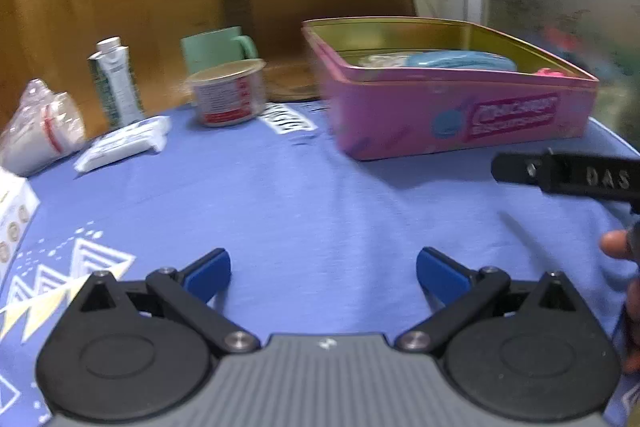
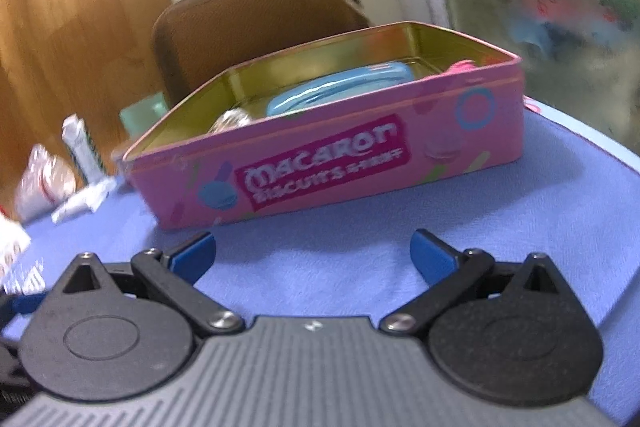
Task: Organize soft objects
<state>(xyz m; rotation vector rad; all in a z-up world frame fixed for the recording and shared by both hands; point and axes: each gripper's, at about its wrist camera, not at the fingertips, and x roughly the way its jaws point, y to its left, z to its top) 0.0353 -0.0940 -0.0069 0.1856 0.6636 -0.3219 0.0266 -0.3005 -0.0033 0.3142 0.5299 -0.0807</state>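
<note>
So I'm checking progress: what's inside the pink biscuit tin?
Inside the pink biscuit tin: a glossy blue oblong item, something pink and something clear, crinkly. The front wall hides its floor.

Pink biscuit tin, lid off, stands upright on the blue cloth, at 12 o'clock in the right wrist view and 1 o'clock in the left. Gold interior. Inside: a glossy blue soft item lying flat mid-tin, a pink soft item at the 2 o'clock corner, and a pale crinkled item at the 10 o'clock end.
</note>
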